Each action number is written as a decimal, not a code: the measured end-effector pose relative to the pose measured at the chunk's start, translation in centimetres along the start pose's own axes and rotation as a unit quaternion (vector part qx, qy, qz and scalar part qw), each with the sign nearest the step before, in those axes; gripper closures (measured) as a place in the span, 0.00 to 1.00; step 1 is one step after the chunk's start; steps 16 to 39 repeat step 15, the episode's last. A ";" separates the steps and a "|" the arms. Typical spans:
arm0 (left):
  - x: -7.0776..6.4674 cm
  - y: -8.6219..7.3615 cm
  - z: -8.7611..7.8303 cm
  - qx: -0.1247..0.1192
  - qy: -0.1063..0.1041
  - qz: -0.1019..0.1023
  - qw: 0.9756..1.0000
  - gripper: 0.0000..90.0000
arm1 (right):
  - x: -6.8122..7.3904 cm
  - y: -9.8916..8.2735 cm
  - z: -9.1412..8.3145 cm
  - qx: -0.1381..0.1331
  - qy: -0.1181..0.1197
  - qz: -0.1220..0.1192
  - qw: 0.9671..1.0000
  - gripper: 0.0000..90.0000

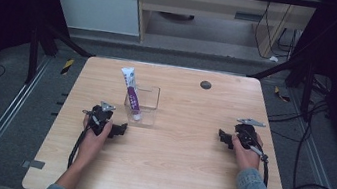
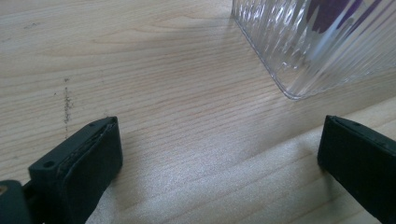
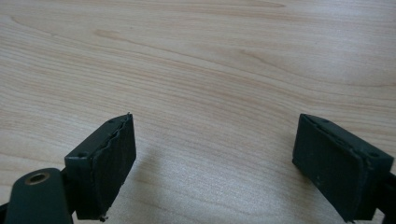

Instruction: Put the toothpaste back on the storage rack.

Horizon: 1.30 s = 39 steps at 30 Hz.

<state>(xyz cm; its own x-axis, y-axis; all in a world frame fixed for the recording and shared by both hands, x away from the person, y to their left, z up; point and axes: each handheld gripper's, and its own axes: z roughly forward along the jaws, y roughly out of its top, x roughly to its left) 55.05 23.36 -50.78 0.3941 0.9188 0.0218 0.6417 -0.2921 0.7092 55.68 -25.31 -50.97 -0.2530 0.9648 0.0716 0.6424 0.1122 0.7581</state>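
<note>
1. Toothpaste tube (image 1: 130, 93) leans upright inside the clear container (image 1: 147, 102), just ahead of the left gripper (image 1: 121, 129).
2. Left gripper's jaws gape wide, empty.
3. Right gripper (image 1: 223, 135), well apart, also gapes empty above the table (image 1: 181, 167).

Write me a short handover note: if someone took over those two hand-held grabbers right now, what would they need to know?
Left gripper: open, nothing between its jaws, resting low on the table beside the clear ribbed container.
Right gripper: open, holding nothing, low over bare wood, well apart from the container.
Things: the white and purple tube stands tilted inside the container, its top leaning out over the rim.
Done: tube is in the container.
Left: nothing obvious; possibly just withdraw both hands.
</note>
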 end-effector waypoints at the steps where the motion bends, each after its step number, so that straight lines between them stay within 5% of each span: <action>1: 0.0 0.0 0.0 0.000 0.000 0.000 1.000 0.00 | 0.0 0.0 0.1 0.000 -0.003 0.000 1.000 0.15; 4: 0.0 0.0 0.0 -0.001 0.000 0.000 1.000 0.00 | 0.0 0.1 0.2 0.003 -0.013 -0.009 1.000 0.15; 5: 0.0 0.0 0.0 -0.001 -0.001 0.000 1.000 0.00 | 0.2 0.2 0.4 0.010 -0.025 -0.032 0.999 0.13; 9: 0.0 0.0 0.0 -0.001 -0.001 0.002 1.000 0.00 | 0.1 0.2 0.5 0.015 -0.031 -0.021 0.999 0.09; 15: 0.0 -0.1 0.0 -0.001 -0.002 0.002 1.000 0.00 | 0.4 0.3 0.6 0.024 -0.072 0.019 0.997 0.00; 39: 0.0 -0.1 0.0 -0.001 -0.002 0.002 1.000 0.00 | 0.4 0.3 0.6 0.024 -0.072 0.019 0.997 0.00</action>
